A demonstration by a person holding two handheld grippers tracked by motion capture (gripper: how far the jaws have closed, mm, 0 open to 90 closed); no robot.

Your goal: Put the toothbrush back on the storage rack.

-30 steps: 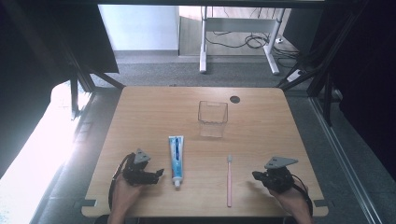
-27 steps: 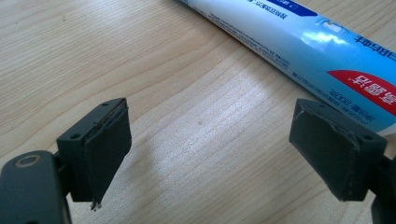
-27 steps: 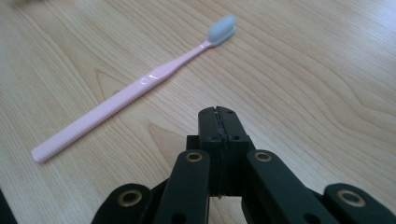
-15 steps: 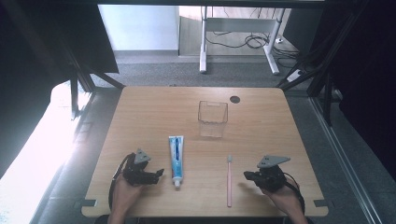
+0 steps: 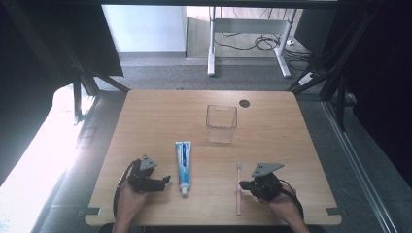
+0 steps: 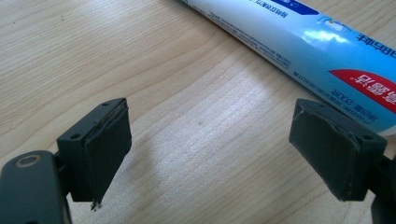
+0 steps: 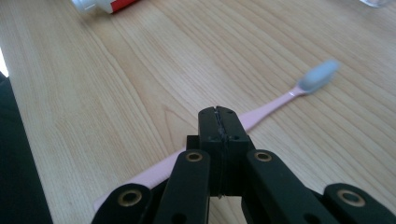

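A blue and white toothpaste tube (image 5: pixel 183 164) lies on the wooden table (image 5: pixel 160 121), cap toward the front edge. My left gripper (image 5: pixel 166 180) rests just left of it, jaws wide open with bare wood between them (image 6: pixel 224 158); the tube (image 6: pixel 327 51) runs past the right jaw. A pink toothbrush (image 5: pixel 238 189) with a pale head lies right of the tube. My right gripper (image 5: pixel 242 185) is at the brush's right side, jaws shut together (image 7: pixel 218 122) with nothing between them. They sit over the middle of the handle (image 7: pixel 275 106).
A clear square cup (image 5: pixel 221 122) stands upright behind the toothpaste and brush, near the table's middle. A dark round hole (image 5: pixel 244 103) sits in the tabletop behind the cup. The tube's cap end (image 7: pixel 100 4) lies beyond the right gripper.
My right gripper has slid left across the table up to the toothbrush handle. The left gripper, tube, brush and cup have stayed put.
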